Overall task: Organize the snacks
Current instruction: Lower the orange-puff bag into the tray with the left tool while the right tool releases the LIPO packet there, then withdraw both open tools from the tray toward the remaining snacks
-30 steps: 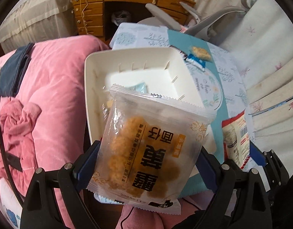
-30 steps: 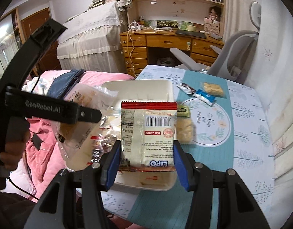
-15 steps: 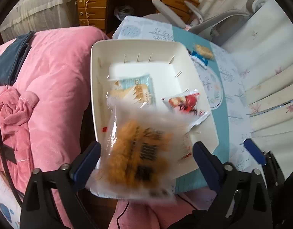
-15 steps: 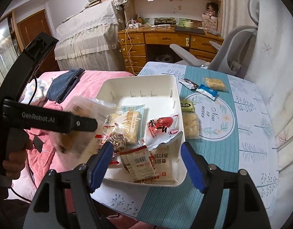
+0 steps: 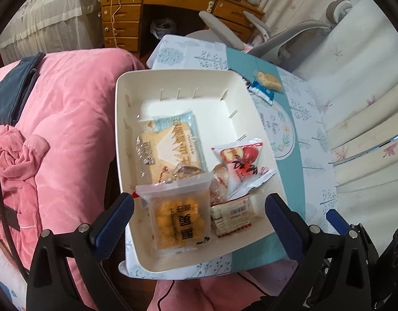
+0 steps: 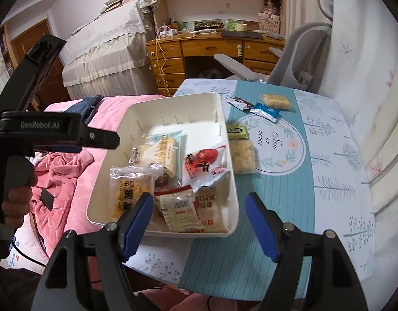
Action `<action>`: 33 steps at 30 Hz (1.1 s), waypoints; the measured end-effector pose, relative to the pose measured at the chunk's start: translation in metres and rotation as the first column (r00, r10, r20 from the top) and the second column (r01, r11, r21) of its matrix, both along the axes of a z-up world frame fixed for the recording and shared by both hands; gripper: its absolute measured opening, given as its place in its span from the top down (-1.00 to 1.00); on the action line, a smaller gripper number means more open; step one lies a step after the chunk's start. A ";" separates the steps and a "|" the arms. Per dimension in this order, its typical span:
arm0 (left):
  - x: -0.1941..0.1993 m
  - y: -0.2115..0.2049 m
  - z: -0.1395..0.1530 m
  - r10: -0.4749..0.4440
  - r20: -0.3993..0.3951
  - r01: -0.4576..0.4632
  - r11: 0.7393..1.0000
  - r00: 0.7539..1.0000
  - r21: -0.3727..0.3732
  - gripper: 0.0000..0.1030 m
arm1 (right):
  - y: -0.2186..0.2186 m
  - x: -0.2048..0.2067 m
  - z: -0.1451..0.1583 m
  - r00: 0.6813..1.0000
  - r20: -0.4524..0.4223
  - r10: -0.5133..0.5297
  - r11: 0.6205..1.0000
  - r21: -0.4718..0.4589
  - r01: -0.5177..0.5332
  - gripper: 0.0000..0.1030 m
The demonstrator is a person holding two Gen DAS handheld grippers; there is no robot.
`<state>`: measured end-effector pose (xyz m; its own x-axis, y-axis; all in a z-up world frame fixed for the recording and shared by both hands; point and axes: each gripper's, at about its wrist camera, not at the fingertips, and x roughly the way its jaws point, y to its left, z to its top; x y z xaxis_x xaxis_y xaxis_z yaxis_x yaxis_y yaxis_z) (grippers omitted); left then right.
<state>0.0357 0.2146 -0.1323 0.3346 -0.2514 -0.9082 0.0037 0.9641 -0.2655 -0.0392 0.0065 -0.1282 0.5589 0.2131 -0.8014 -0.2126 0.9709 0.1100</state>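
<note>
A white tray [image 5: 126, 129] [image 6: 224, 119] sits at the table's left edge and holds several snack packets. The clear packet of orange puffs [image 5: 179, 220] [image 6: 129, 191] lies flat at its near end, below my left gripper [image 5: 199, 207]. That gripper's jaws are opening, wide apart, and touch nothing. Beside the puffs lies the white-and-red LIPO packet [image 5: 232, 215] [image 6: 180, 210]. My right gripper [image 6: 200, 202] hovers open over the tray's near rim, with nothing between its pads. A red-and-white packet [image 5: 243, 165] [image 6: 201, 165] and a blue cracker packet [image 5: 173, 142] [image 6: 160, 150] lie further back.
Loose snacks lie on the tablecloth right of the tray: a green packet [image 6: 236, 131], a clear packet of pale puffs [image 6: 241, 158], a blue packet [image 6: 266, 111] and a yellow cracker [image 6: 276, 101]. Pink bedding [image 5: 69, 129] borders the tray's left. A grey chair [image 6: 297, 59] stands behind the table.
The left gripper let go of the orange puff packet, which dropped into the tray. The right gripper released the LIPO packet, now lying in the tray. Both pairs of jaws widened.
</note>
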 end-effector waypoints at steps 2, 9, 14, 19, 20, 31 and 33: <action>0.000 -0.006 0.003 -0.001 0.014 0.001 1.000 1.000 -0.003 -0.95 | -0.007 0.002 0.001 1.000 -0.003 -0.015 1.000 -0.003 0.015 -0.44; 0.001 -0.038 0.008 -0.001 0.037 0.001 1.000 0.999 -0.002 -0.95 | -0.037 0.017 0.001 0.998 -0.018 -0.053 0.998 -0.019 0.053 -0.44; 0.008 -0.070 0.006 0.017 0.022 -0.016 1.000 1.000 -0.021 -0.95 | -0.070 0.037 0.004 0.998 -0.010 -0.058 0.998 -0.006 0.058 -0.44; 0.017 -0.110 0.008 0.068 0.034 -0.068 0.998 0.997 -0.020 -0.95 | -0.109 0.065 0.007 0.999 -0.029 -0.041 0.999 0.021 0.042 -0.44; 0.018 -0.121 0.008 0.085 0.043 -0.084 0.996 0.995 -0.016 -0.95 | -0.117 0.070 0.008 0.999 -0.034 -0.035 0.999 0.032 0.037 -0.44; 0.029 -0.209 0.006 0.226 0.144 -0.232 0.973 0.964 0.025 -0.95 | -0.195 0.127 0.002 0.992 -0.115 0.043 0.997 0.076 -0.034 -0.44; 0.033 -0.223 0.004 0.245 0.153 -0.254 0.966 0.957 0.039 -0.95 | -0.210 0.138 0.003 0.992 -0.122 0.031 0.996 0.082 -0.021 -0.44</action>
